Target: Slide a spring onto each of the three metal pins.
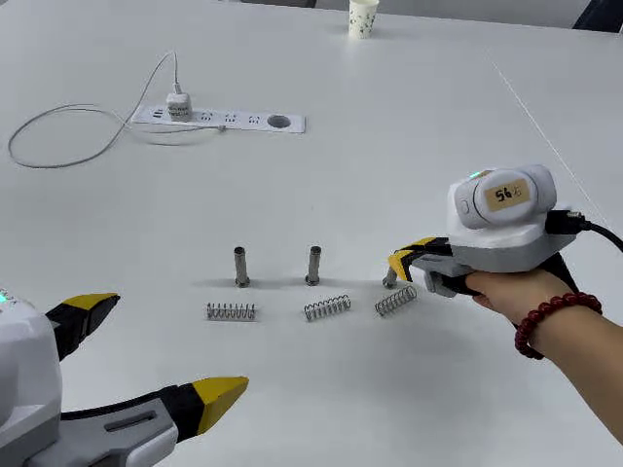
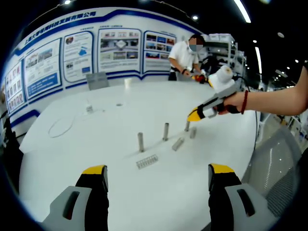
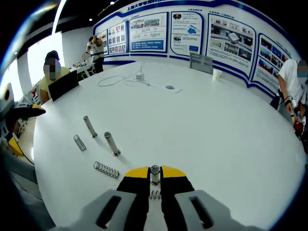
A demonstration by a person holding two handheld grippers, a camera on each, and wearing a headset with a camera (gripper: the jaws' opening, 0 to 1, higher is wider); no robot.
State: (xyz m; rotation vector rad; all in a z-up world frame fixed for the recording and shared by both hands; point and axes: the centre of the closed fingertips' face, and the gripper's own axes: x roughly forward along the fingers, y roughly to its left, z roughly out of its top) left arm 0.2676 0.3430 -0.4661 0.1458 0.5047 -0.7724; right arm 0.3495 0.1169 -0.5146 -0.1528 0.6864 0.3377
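– Here's the white-and-grey left gripper (image 1: 161, 345) — black jaws, yellow tips.
– Same livery on the white-and-grey right gripper (image 1: 397, 265), with a tan label (image 1: 506, 194) of dark digits on its rounded top and a black cable (image 1: 594, 231) at the back — plus a dark red beaded bracelet (image 1: 550, 313) on the wrist.

Right claw (image 3: 155, 176) grips 1 pin (image 3: 155, 170), a spring (image 3: 154, 194) between its jaws.

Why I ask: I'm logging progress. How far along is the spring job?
Done: nothing; left spring, middle spring, right spring lie on the table. In hand: right hand-held gripper shut on right pin; left hand-held gripper open. Left: all; left pin, middle pin also bare.
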